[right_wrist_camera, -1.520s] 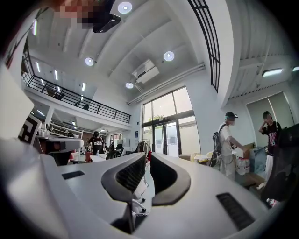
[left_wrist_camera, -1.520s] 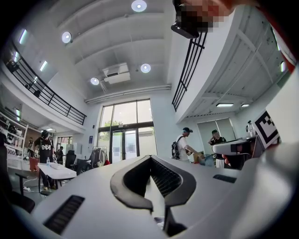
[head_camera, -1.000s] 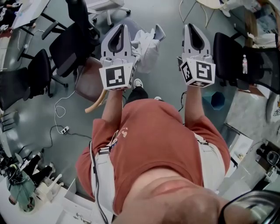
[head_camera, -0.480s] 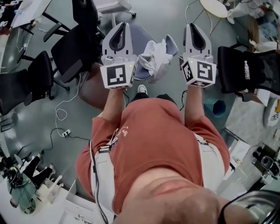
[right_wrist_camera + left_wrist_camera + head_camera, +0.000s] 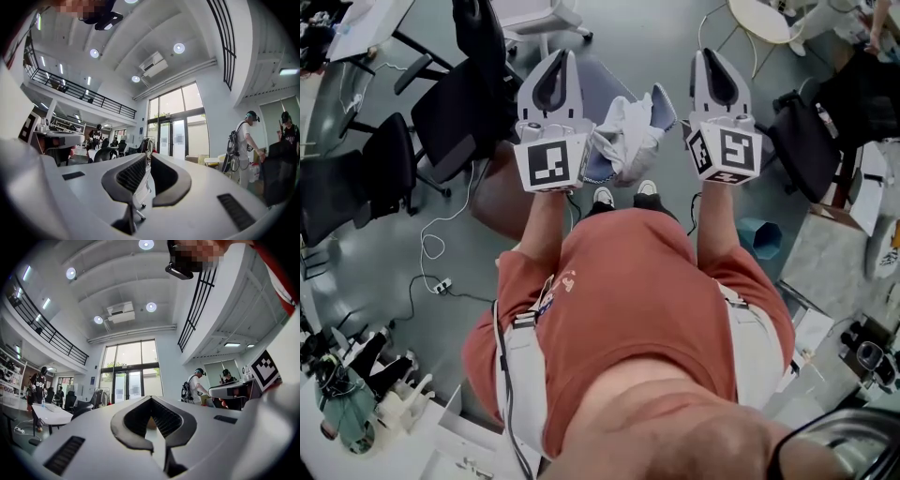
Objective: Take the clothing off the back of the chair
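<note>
In the head view a white garment (image 5: 625,139) lies bunched over a blue-grey chair (image 5: 662,105), on the floor just ahead of the person's shoes. My left gripper (image 5: 553,66) is held out level to the garment's left, and my right gripper (image 5: 713,64) to its right. Neither touches the cloth. Both pairs of jaws stand tip to tip with nothing between them. The left gripper view looks along the left gripper (image 5: 151,399) into the hall, and the right gripper view does the same past the right gripper (image 5: 148,158). Neither of those views shows the garment.
Black office chairs (image 5: 448,105) stand to the left and another black chair (image 5: 808,141) to the right. A teal bin (image 5: 760,234) sits by the right foot, and a cable (image 5: 431,251) runs over the floor at left. A person with a backpack (image 5: 241,143) stands off to the right.
The chair with the white garment has come nearer in the head view, from ahead of the grippers to between them and close to the shoes. Both grippers stayed shut and side by side.
</note>
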Demonstrator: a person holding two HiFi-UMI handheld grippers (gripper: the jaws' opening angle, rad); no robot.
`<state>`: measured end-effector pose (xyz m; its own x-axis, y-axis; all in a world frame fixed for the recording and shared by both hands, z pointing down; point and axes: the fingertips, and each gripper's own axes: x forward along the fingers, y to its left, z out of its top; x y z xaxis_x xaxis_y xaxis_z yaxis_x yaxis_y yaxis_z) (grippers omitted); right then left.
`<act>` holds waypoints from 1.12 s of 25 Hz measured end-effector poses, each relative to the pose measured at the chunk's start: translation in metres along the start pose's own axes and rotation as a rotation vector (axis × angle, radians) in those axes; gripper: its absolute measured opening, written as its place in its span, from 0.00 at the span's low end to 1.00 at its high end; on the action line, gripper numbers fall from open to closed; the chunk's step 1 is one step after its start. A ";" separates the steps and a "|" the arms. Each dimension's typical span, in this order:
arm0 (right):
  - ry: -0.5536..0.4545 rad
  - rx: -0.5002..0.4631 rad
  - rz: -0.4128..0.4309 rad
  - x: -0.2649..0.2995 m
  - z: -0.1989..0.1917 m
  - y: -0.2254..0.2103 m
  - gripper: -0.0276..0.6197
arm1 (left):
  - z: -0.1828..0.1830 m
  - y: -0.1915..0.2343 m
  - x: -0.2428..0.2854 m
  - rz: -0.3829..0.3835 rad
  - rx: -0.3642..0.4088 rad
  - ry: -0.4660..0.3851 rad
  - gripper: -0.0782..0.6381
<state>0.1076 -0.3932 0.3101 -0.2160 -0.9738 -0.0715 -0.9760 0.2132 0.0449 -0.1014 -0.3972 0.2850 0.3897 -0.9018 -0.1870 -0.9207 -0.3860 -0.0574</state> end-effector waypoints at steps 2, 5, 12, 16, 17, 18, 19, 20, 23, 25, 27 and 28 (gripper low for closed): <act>0.000 0.001 0.012 0.001 0.002 -0.006 0.11 | 0.002 -0.001 0.002 0.012 0.006 -0.003 0.13; -0.004 0.002 0.028 0.002 0.004 -0.012 0.11 | 0.002 -0.004 0.003 0.034 0.014 0.004 0.13; 0.037 0.007 0.099 0.007 -0.011 -0.011 0.11 | -0.016 -0.010 -0.006 0.084 0.019 0.047 0.13; 0.089 0.001 0.148 0.004 -0.033 0.002 0.11 | -0.032 -0.013 -0.017 0.091 0.007 0.092 0.13; 0.106 0.001 0.160 0.003 -0.042 0.006 0.11 | -0.037 -0.014 -0.020 0.090 0.008 0.095 0.13; 0.124 0.001 0.171 0.002 -0.051 0.009 0.11 | -0.043 -0.015 -0.023 0.088 0.012 0.097 0.13; 0.147 0.003 0.182 0.000 -0.062 0.012 0.11 | -0.050 -0.016 -0.027 0.086 0.017 0.107 0.13; 0.176 0.006 0.193 -0.002 -0.075 0.015 0.11 | -0.058 -0.018 -0.032 0.086 0.023 0.129 0.13; 0.274 0.002 0.225 -0.012 -0.117 0.024 0.11 | -0.085 -0.026 -0.049 0.089 0.037 0.199 0.13; 0.330 -0.006 0.248 -0.019 -0.141 0.028 0.12 | -0.102 -0.033 -0.058 0.083 0.036 0.225 0.13; 0.382 -0.005 0.264 -0.027 -0.164 0.033 0.13 | -0.116 -0.035 -0.067 0.086 0.035 0.241 0.13; 0.411 -0.002 0.272 -0.032 -0.176 0.035 0.15 | -0.122 -0.036 -0.071 0.087 0.033 0.246 0.13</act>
<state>0.0856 -0.3688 0.4891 -0.4333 -0.8336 0.3426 -0.8857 0.4642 0.0093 -0.0932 -0.3425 0.4200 0.2986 -0.9530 0.0508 -0.9496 -0.3020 -0.0837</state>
